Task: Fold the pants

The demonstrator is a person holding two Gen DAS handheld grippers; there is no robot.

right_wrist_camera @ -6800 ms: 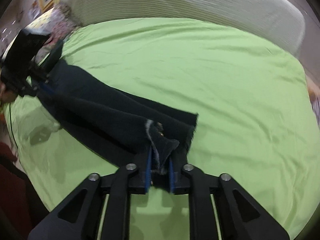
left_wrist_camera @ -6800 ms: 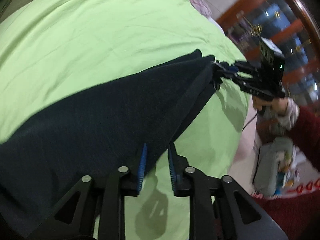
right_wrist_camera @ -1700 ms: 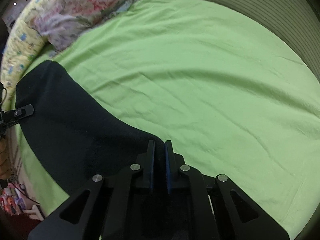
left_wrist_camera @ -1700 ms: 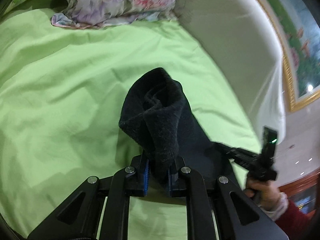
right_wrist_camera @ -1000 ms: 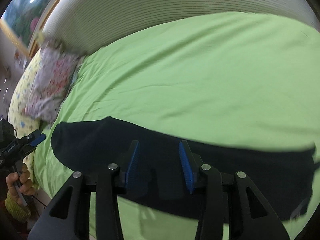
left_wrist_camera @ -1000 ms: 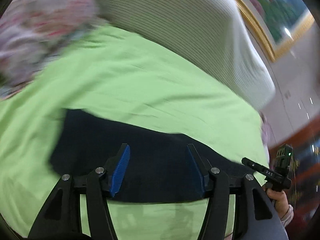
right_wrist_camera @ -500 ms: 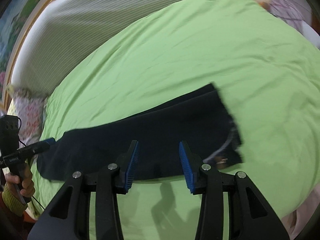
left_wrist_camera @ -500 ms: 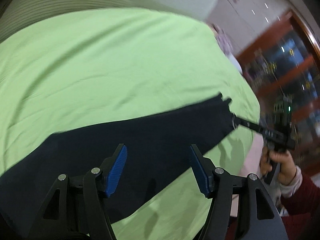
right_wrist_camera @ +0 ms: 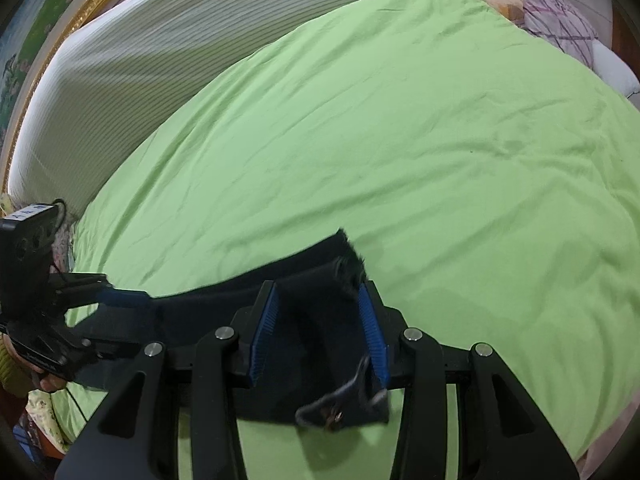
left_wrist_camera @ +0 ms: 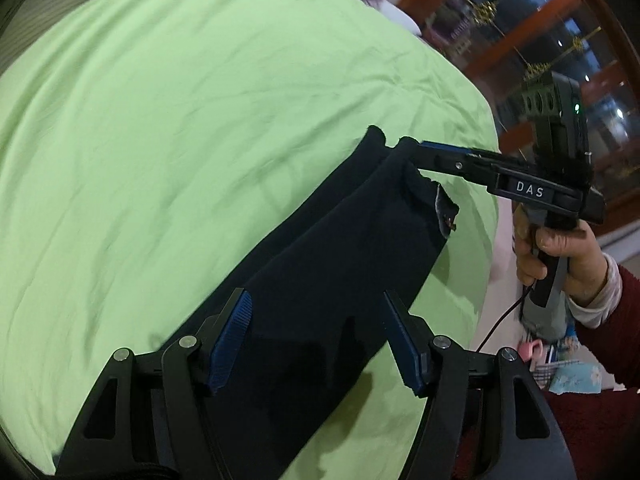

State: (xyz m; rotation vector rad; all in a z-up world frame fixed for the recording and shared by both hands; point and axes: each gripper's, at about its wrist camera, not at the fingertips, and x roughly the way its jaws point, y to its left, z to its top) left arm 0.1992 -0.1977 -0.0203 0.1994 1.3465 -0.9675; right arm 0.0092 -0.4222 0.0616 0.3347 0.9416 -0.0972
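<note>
Dark navy pants (left_wrist_camera: 320,264) lie folded lengthwise in a long strip on the green bed sheet (left_wrist_camera: 160,120). My left gripper (left_wrist_camera: 316,332) is open, its blue pads straddling the strip near one end. My right gripper (right_wrist_camera: 320,324) is open over the waist end of the pants (right_wrist_camera: 320,344), where the waistband and a metal button (right_wrist_camera: 332,416) show. The right gripper also shows in the left wrist view (left_wrist_camera: 404,146), touching the far end of the pants. The left gripper shows in the right wrist view (right_wrist_camera: 120,300) at the far left end.
A white striped headboard (right_wrist_camera: 160,40) runs behind the bed. A patterned pillow (right_wrist_camera: 560,24) lies at the far right corner. Beyond the bed edge stand a wooden cabinet with glass (left_wrist_camera: 560,40) and clutter on the floor (left_wrist_camera: 568,368).
Both grippers let go of the pants about a second ago and stay open. Both have since come closer to the pants' ends; the right now straddles the waist end.
</note>
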